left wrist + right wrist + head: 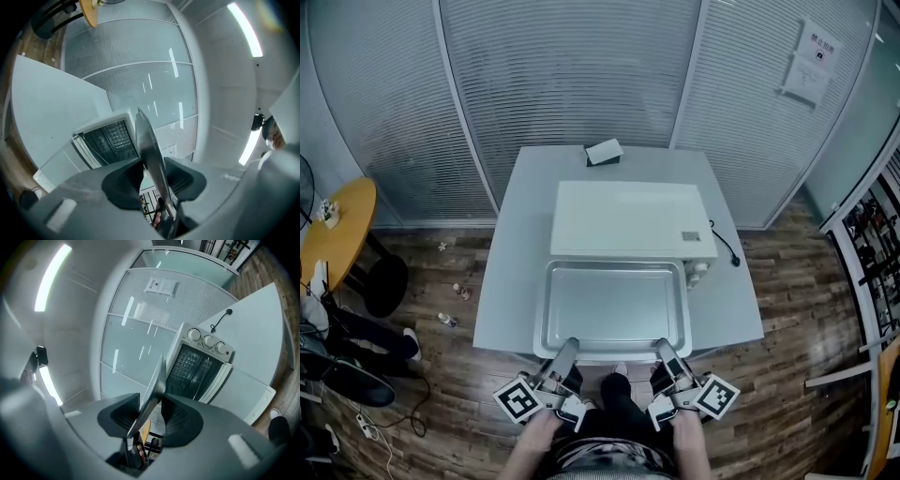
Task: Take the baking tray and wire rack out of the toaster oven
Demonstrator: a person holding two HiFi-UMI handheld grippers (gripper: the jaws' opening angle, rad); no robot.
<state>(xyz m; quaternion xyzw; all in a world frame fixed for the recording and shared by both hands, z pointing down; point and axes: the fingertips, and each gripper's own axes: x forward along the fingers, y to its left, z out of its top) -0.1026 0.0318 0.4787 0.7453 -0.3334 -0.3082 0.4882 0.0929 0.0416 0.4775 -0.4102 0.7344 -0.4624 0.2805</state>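
Here: pale worktop (502, 281), white toaster oven (628, 220) at its middle. In front of oven, baking tray (614, 305) held level over worktop's near edge. At tray's near rim, left hand-held gripper (570, 345) pinches left end, right hand-held gripper (661, 345) pinches right end.

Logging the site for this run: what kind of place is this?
Probably an office or lab room, not a kitchen: frosted glass partitions, a posted notice, the toaster oven on a white table.
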